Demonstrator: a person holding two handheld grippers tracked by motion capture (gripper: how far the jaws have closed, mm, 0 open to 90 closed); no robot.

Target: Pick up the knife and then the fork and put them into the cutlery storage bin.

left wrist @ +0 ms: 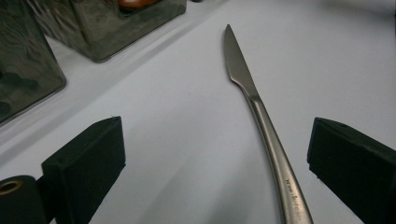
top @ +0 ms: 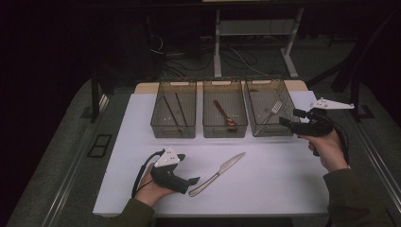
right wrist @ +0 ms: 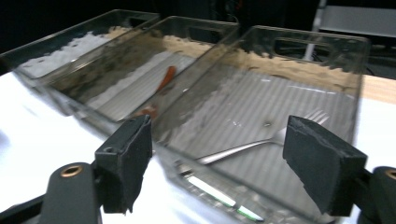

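Observation:
A steel table knife (top: 217, 174) lies on the white table top, blade toward the bins. My left gripper (top: 191, 180) rests beside its handle end, open. In the left gripper view the knife (left wrist: 261, 116) runs between the spread jaws, nearer the right one, and my left gripper (left wrist: 215, 172) touches nothing. My right gripper (top: 289, 117) hovers at the near right corner of the right bin (top: 259, 130), open and empty. A metal fork (right wrist: 261, 142) lies inside that bin, beyond my right gripper (right wrist: 219, 172).
Three smoky clear bins stand in a row at the back of the table. The middle bin (top: 225, 131) holds a red spoon (top: 224, 115). The left bin (top: 173, 131) holds thin dark sticks. Desk legs and cables lie on the floor beyond.

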